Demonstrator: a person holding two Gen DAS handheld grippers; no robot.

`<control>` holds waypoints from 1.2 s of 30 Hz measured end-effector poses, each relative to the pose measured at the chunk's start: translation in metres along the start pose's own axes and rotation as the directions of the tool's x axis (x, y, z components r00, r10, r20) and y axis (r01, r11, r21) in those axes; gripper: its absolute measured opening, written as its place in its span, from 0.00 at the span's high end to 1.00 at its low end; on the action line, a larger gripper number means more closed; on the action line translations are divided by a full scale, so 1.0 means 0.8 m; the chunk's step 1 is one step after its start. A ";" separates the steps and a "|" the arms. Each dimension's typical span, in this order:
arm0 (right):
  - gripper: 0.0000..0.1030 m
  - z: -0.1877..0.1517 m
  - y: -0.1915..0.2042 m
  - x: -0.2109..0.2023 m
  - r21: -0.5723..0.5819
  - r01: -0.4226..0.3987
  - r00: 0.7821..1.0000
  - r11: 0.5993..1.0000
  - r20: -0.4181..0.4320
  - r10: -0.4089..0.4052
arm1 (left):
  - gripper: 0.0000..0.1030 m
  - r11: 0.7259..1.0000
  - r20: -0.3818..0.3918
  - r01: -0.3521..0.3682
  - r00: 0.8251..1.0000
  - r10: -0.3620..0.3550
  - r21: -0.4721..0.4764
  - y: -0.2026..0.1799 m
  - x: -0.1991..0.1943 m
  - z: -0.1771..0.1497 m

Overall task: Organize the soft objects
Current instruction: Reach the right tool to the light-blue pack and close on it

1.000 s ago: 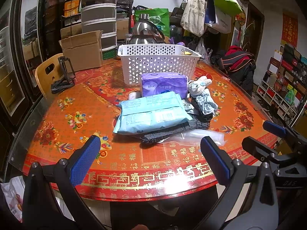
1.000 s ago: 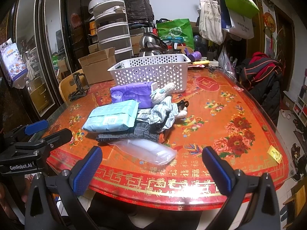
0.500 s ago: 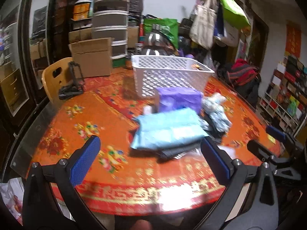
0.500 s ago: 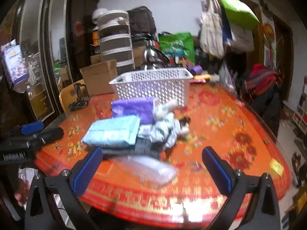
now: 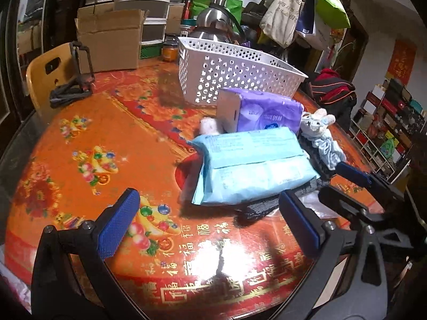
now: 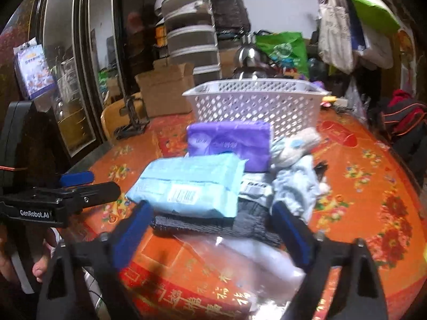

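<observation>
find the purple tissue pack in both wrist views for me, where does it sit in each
Left wrist: the purple tissue pack sits right of centre, behind the light blue pack.
Right wrist: the purple tissue pack sits at centre, again behind the light blue pack.
Shared landmark: the white perforated basket stands just behind it in both views.

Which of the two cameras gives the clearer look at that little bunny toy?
The left wrist view: the bunny toy is sharp there, ears and face visible beside the purple pack. In the right wrist view it is motion-blurred, a pale shape.
</observation>
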State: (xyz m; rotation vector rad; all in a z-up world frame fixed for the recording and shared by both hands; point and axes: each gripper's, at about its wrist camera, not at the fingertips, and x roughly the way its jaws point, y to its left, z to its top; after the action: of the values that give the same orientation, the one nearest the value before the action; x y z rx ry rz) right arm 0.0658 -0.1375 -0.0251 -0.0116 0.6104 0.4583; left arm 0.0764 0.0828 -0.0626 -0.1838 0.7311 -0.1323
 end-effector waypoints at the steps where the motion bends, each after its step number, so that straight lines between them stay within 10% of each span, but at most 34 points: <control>1: 0.20 -0.001 0.000 0.008 -0.006 -0.012 1.000 1.000 -0.014 0.012 | 0.00 1.000 -0.002 0.006 1.000 -0.006 0.009 0.001 0.005 -0.002; 27: 0.54 0.003 0.003 0.079 -0.064 -0.114 0.986 0.991 -0.129 0.105 | 0.51 0.985 -0.009 0.130 0.992 -0.130 0.115 -0.026 0.053 -0.006; 36: 0.58 0.003 0.014 0.076 -0.087 -0.123 0.985 0.989 -0.130 0.111 | 0.52 0.983 0.006 0.142 0.990 -0.144 0.119 -0.032 0.040 -0.006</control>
State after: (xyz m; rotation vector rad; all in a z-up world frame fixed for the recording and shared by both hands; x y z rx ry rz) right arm 0.1065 -0.1024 -0.0554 -0.0954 0.7143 0.6034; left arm 0.0948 0.0518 -0.0815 -0.1242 0.6934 -0.3102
